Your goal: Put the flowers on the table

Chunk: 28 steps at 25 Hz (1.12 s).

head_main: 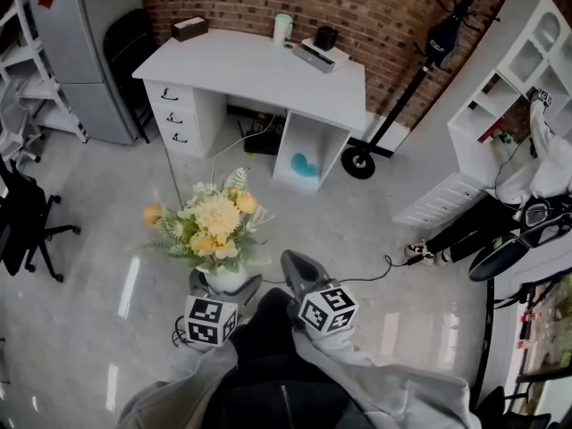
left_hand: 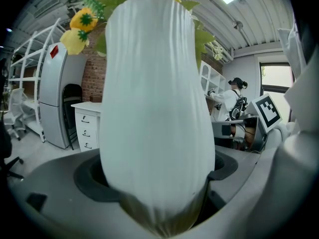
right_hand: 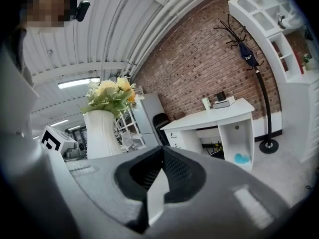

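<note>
A bunch of yellow and white flowers (head_main: 214, 222) stands in a ribbed white vase (head_main: 225, 279). My left gripper (head_main: 223, 291) is shut on the vase's lower body, which fills the left gripper view (left_hand: 154, 108), upright between the jaws. The white desk (head_main: 250, 70) stands ahead across the floor, against the brick wall. My right gripper (head_main: 295, 264) is beside the vase on its right, shut with nothing in it. In the right gripper view the jaws meet (right_hand: 159, 153), with the vase (right_hand: 99, 133) to the left and the desk (right_hand: 214, 118) ahead.
On the desk are a mug (head_main: 282, 27), a dark box (head_main: 189, 28) and a black item on a tray (head_main: 325, 37). A grey cabinet (head_main: 80, 43), a black chair (head_main: 22, 226), a coat stand (head_main: 402, 96), a white shelf unit (head_main: 500, 88) and a seated person (head_main: 500, 222) ring the floor.
</note>
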Each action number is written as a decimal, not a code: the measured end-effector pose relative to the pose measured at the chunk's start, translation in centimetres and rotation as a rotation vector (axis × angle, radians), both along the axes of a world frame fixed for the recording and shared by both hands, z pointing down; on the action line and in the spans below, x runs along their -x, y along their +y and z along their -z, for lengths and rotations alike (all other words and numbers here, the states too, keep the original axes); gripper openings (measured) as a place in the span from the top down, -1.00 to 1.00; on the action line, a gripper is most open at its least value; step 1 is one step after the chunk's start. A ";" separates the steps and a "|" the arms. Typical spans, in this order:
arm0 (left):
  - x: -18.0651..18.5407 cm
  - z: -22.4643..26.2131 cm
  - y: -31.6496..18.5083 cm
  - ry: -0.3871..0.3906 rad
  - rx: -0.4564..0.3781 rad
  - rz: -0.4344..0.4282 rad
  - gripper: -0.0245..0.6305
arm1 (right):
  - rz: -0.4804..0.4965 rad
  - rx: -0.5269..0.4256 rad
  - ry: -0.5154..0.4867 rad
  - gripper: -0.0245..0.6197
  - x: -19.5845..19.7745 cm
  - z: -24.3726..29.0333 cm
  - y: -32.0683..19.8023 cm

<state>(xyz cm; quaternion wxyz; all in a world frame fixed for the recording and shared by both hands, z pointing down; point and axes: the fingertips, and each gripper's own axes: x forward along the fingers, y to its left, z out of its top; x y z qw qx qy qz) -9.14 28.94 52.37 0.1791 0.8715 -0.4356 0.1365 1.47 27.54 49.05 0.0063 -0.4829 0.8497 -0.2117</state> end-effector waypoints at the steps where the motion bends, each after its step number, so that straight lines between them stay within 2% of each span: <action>1: -0.1 0.1 0.0 -0.002 0.001 0.001 -0.58 | -0.002 -0.006 0.003 0.93 -0.2 0.2 -0.1; 12: 0.2 -0.3 -3.1 -0.022 0.012 0.026 -0.58 | 0.047 0.008 -0.035 0.93 1.2 -0.1 -4.0; 19: -0.4 -0.6 -9.6 -0.023 0.022 0.060 -0.58 | 0.076 0.050 -0.061 0.93 1.0 -1.4 -10.3; 28: -2.6 0.9 -19.7 -0.002 0.000 0.073 -0.58 | 0.096 0.043 -0.066 0.93 -0.6 -0.8 -20.8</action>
